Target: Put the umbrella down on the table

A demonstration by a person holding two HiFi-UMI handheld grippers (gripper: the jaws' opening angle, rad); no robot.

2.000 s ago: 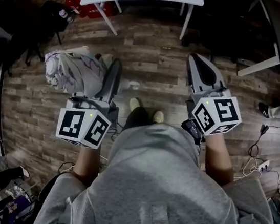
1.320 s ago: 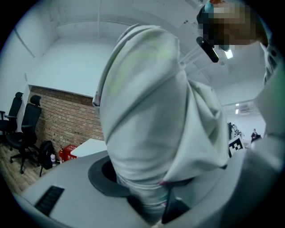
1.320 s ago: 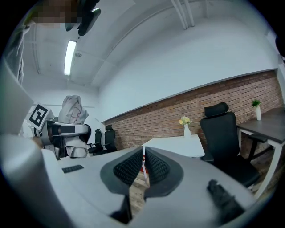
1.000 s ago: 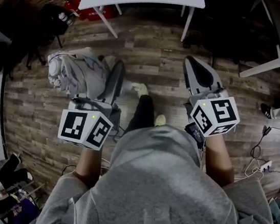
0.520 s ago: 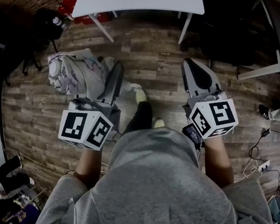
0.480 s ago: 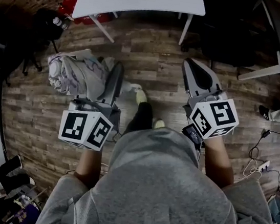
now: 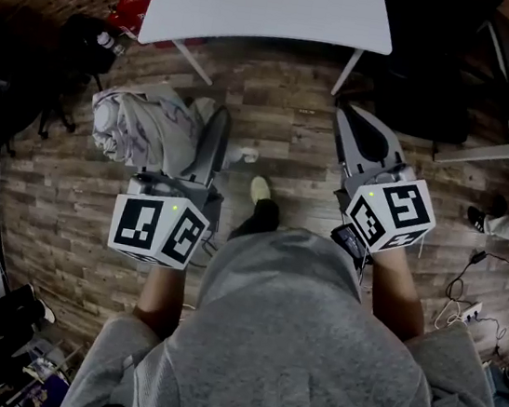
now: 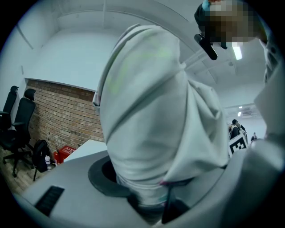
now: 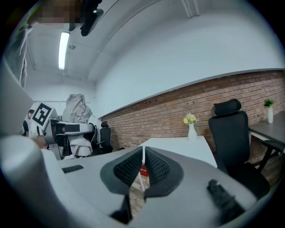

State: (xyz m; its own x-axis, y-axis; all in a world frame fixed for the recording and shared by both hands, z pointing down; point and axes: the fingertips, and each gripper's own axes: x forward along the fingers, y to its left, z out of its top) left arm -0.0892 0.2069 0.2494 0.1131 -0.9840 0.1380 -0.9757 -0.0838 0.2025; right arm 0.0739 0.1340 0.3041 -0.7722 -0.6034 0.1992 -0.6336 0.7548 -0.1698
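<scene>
Umbrella of folded pale-grey fabric (image 7: 148,126): pinched in my left gripper (image 7: 204,136), near left, over the brown plank floor (image 7: 287,108). My right gripper (image 7: 348,123): jaws pressed together, empty. Far: white rectangular table (image 7: 273,3), well apart.

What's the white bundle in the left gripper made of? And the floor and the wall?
The umbrella looks like thin, matte, pale fabric: it folds and creases softly. The floor looks like wood planks, or a wood-look covering, with grain and seams. The wall is rough brick with mortar lines.
</scene>
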